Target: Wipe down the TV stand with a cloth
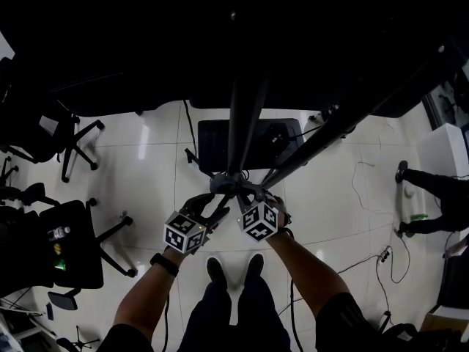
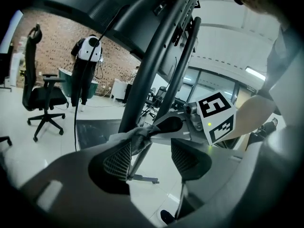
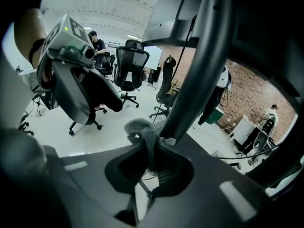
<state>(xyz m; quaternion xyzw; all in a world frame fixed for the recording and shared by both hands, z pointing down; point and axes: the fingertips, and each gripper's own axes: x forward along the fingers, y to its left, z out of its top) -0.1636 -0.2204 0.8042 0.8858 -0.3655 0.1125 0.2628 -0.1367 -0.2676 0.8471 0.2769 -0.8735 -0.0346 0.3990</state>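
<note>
Fingers of the right gripper (image 3: 149, 165) clench the grey cloth (image 3: 141, 129) against the TV stand post (image 3: 197, 80); left gripper (image 2: 152, 148) fingers stand apart, cloth seemingly brushing one pad — beyond them, glossy white floor (image 1: 146, 167), office chairs (image 3: 130, 63), a brick wall (image 2: 54, 34).

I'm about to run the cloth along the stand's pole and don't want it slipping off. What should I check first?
1. Right gripper clamped on cloth: ok.
2. Left gripper gripping cloth: not ok; jaws apart, cloth only beside one pad.
3. Cloth touching pole: ok.
4. Cloth wrapped fully round pole: cannot tell.
5. Pole free of obstructions higher up: cannot tell; head view too dark.
</note>
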